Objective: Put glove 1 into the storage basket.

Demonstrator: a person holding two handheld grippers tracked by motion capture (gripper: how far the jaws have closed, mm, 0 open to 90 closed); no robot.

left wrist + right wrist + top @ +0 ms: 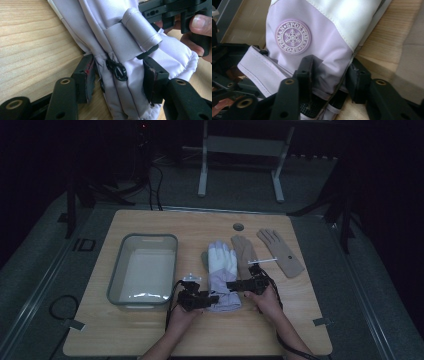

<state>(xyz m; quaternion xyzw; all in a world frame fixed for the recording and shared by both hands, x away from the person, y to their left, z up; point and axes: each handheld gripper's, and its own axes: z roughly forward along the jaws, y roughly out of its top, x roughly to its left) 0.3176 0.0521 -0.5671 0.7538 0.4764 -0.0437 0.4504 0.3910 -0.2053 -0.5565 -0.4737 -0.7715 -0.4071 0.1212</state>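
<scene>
Ski glove (222,270) lies just right of the grey tub (143,270), its round badge (293,37) reading "SPORTSMAN" around a snowflake. My left gripper (117,80) and right gripper (329,72) both pinch its cuff.

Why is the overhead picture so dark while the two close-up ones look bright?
High view: dim all over, the room behind nearly black, with a glint on the grey tub. Left gripper view: bright and sharp on the pale ski glove, though the claw pads at the bottom edge go soft. Right gripper view: the white panel glares, yet the snowflake badge reads clearly.
</scene>
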